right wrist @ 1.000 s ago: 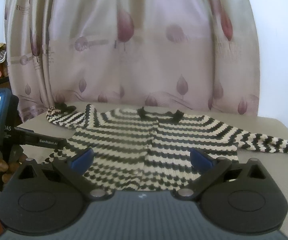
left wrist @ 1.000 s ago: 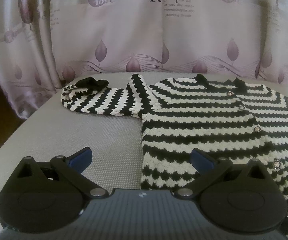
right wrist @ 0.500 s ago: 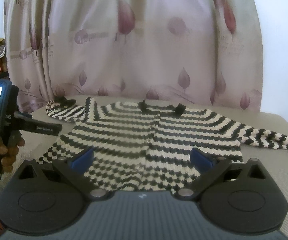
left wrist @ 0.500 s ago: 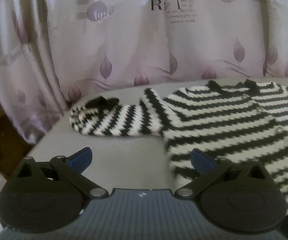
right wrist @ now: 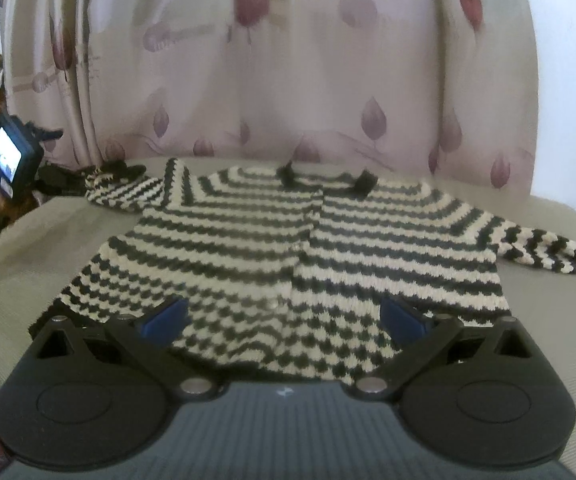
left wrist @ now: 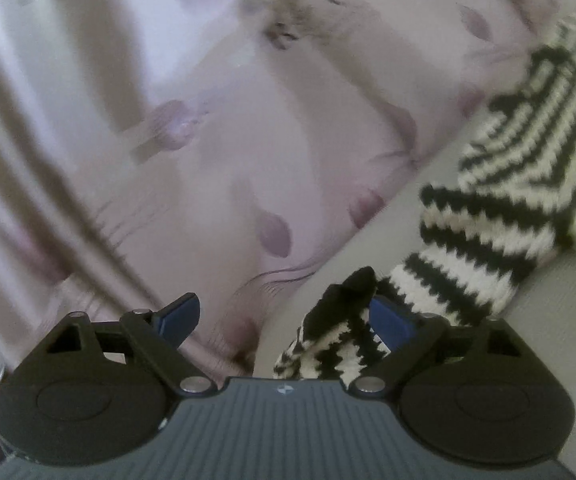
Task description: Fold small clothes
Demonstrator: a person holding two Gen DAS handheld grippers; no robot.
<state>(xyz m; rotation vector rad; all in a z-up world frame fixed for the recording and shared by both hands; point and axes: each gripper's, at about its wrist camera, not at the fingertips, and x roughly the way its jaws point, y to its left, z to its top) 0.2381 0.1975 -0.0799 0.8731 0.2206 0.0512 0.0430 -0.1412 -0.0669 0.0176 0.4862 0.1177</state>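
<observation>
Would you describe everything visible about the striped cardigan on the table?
The striped cardigan is a chunky knit in black and cream zigzag bands, with a black collar and a buttoned front. It lies flat, front up, on the grey table before a leaf-print curtain. One sleeve stretches straight out; the other ends in a black cuff lying between the open fingers of the left gripper, not clamped. The right gripper hovers open near the hem.

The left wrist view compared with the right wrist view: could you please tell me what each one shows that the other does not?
Only the left wrist view shows the left gripper open around the black cuff, close up. Only the right wrist view shows the whole cardigan flat on the table, its other sleeve, the collar and the open right gripper. Both show the striped sleeve and the curtain.
</observation>
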